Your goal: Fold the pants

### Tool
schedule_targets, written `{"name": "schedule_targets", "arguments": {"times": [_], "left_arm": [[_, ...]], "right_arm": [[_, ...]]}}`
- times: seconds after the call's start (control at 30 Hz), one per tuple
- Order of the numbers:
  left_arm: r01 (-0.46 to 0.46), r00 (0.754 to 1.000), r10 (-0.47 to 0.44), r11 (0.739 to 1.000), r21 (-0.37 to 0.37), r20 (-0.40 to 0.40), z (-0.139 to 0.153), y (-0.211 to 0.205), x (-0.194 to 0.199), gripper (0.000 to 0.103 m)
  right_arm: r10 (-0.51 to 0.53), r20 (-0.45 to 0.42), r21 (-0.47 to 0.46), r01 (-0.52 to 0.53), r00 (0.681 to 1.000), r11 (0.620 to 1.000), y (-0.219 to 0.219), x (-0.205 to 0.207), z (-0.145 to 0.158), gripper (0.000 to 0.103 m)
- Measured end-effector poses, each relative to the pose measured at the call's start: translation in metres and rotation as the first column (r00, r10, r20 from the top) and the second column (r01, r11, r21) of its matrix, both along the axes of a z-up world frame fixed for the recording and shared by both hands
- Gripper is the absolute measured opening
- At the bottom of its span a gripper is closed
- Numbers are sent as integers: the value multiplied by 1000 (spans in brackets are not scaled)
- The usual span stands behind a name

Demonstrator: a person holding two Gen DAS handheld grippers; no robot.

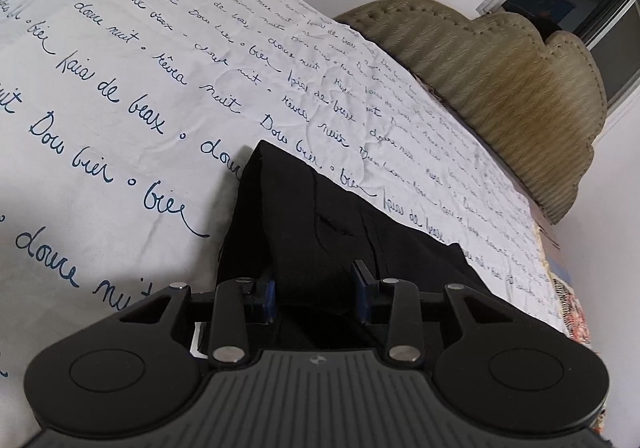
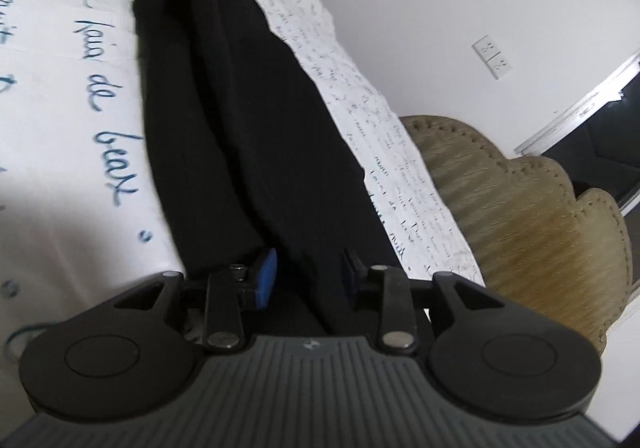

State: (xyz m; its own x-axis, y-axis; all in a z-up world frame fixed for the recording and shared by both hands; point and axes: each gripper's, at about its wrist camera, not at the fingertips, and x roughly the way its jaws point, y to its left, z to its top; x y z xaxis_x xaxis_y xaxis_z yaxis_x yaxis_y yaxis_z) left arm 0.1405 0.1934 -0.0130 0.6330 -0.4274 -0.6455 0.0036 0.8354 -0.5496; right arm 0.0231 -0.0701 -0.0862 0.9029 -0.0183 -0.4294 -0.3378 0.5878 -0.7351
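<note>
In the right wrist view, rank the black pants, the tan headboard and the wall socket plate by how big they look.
1. black pants, though nearness to the camera inflates them
2. tan headboard
3. wall socket plate

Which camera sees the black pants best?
The right wrist view: the black pants stretch long across the bed there. The left wrist view shows only a bunched end near its fingers.

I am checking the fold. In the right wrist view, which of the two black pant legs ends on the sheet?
The left leg; the right leg runs on to the picture's top edge.
</note>
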Motion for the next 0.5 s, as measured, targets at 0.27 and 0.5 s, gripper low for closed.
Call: {"name": "schedule_targets", "arguments": {"times": [0.27, 0.5], "left_arm": [[31, 999, -33, 994, 109, 13, 13, -5, -20, 35], [68, 997, -61, 971, 228, -36, -8, -18, -31, 35]], "right_arm": [[9, 1, 149, -9, 1000, 989, -9, -17, 22, 2], [60, -51, 133, -52, 997, 990, -13, -61, 27, 2]]}}
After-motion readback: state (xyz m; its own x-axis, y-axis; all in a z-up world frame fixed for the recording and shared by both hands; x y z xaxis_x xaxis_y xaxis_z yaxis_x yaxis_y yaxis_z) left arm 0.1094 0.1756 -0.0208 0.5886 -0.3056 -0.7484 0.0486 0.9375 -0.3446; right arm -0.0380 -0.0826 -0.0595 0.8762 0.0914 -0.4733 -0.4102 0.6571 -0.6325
